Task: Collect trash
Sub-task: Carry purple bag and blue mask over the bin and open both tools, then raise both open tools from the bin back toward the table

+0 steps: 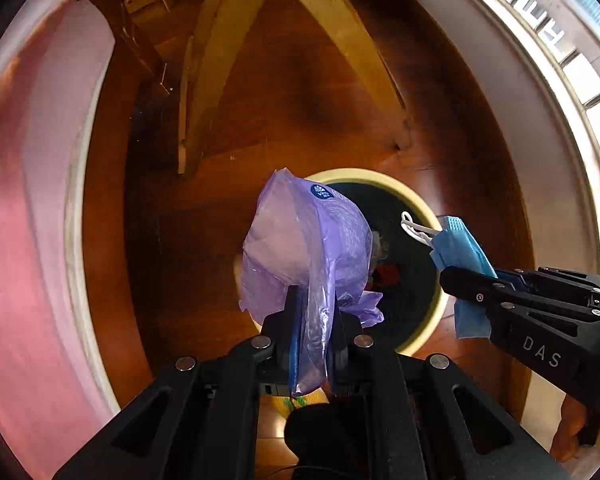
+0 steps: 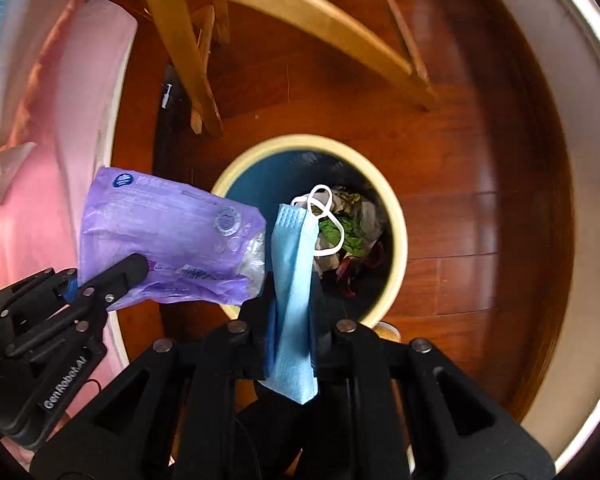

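While clamped in the right claw (image 2: 292, 316), mask (image 2: 294, 280) hangs lengthwise — loops binward.

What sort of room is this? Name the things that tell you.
Probably a room in a home: polished wooden floor, wooden chair legs, pink bedding alongside, and a round waste bin holding household rubbish.

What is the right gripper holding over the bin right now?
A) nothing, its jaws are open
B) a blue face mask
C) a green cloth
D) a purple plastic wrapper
B: the right gripper is shut on the blue face mask, its white ear loops hanging over the bin; the purple wrapper is in the left gripper.
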A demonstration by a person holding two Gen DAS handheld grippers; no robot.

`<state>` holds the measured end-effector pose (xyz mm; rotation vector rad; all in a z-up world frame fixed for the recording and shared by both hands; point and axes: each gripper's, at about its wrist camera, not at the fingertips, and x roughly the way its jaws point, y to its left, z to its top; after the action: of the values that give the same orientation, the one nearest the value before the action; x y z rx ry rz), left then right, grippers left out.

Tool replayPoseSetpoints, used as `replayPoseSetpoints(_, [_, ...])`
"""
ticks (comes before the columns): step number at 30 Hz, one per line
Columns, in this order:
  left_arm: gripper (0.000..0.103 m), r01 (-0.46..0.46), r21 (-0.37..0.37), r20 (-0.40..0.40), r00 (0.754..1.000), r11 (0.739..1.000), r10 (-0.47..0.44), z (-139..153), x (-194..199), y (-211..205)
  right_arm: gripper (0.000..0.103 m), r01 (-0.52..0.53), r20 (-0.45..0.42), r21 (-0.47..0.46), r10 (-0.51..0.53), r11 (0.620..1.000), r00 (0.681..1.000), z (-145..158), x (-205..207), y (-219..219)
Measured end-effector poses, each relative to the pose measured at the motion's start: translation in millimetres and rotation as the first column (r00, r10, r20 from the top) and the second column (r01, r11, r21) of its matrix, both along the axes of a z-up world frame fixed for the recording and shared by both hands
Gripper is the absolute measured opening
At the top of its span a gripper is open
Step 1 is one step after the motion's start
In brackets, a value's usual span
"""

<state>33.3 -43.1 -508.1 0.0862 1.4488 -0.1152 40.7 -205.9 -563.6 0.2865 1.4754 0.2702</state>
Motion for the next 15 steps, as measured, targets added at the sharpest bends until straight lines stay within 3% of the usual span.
replayPoseSetpoints(3, [0.013,0.016,0.001,-0.011,1.0,1.0,-0.016,-27.2,0.4,-3.8,0.018,-0.008,-0.017,-0.005,0.008,1.0,1.0,-25.5,5.2,4.0])
replayPoseSetpoints(4, [0.022,0.016,-0.003,-0.015,1.0,1.0,-0.016,-34.8,1.1,-2.9,0.023,-0.006,-0.024,-0.011,0.006,1.0,1.0,-31.9,5.8,4.3])
replayPoseSetpoints(6, [0.055,0.01,0.004,-0.025,1.0,1.0,-0.01,-43.2,0.2,-4.8,0.035,0.007,-0.03,-0.023,-0.008,1.0,1.0,-39.3,7.8,4.2])
replayPoseSetpoints(7, [0.079,0.005,0.003,-0.036,0.999,1.0,-0.005,-48.3,1.0,-3.5,0.039,0.019,-0.033,-0.023,-0.02,1.0,0.999,-42.4,8.0,3.6])
replayPoseSetpoints(8, [0.085,-0.002,-0.001,-0.037,0.999,1.0,0.002,-51.3,2.1,-0.4,0.043,0.03,-0.036,-0.022,-0.031,0.999,0.999,-44.2,8.8,2.5])
replayPoseSetpoints(15, [0.085,0.0,0.002,-0.034,0.999,1.0,0.0,-41.9,4.3,12.6,0.044,0.07,-0.049,-0.031,-0.072,0.997,0.996,-45.6,7.0,-3.5])
